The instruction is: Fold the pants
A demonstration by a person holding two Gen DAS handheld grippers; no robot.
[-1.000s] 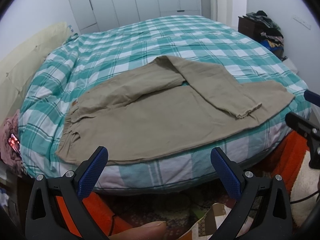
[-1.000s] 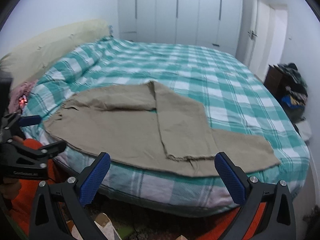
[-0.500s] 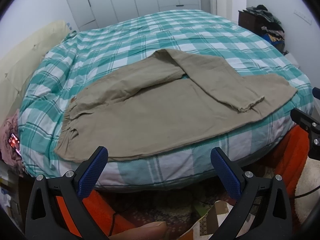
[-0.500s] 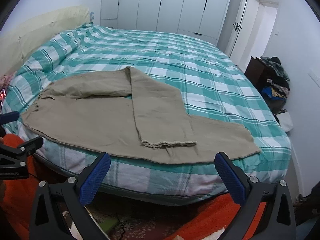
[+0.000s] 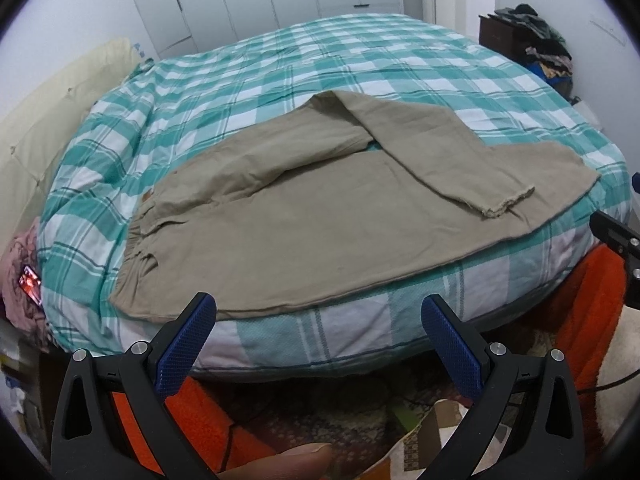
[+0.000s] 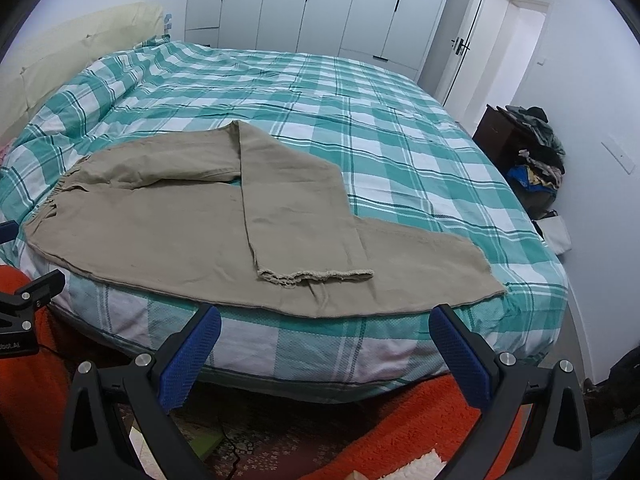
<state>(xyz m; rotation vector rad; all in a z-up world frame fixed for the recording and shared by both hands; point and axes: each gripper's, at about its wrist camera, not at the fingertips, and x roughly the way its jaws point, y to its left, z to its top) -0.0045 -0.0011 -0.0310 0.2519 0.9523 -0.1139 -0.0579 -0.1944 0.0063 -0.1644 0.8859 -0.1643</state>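
Khaki pants (image 5: 320, 216) (image 6: 192, 232) lie flat along the near edge of a bed with a teal checked cover (image 5: 360, 56) (image 6: 360, 120). The waistband is at the left, and one leg is bent back so its frayed hem (image 6: 316, 274) rests on the other leg. My left gripper (image 5: 318, 312) hangs open below the mattress edge, in front of the pants' near side. My right gripper (image 6: 325, 326) is open too, just short of the mattress edge under the frayed hem. Neither holds anything.
An orange rug (image 6: 400, 432) and a patterned mat (image 5: 340, 400) cover the floor by the bed. A dark cabinet piled with clothes (image 6: 532, 140) stands at the right wall. Cream pillows (image 5: 52, 112) line the left. White wardrobes (image 6: 320, 4) fill the back.
Both cameras pulled slightly back and up from the bed, so more of the cover shows. The pants have not moved and both grippers stay open.
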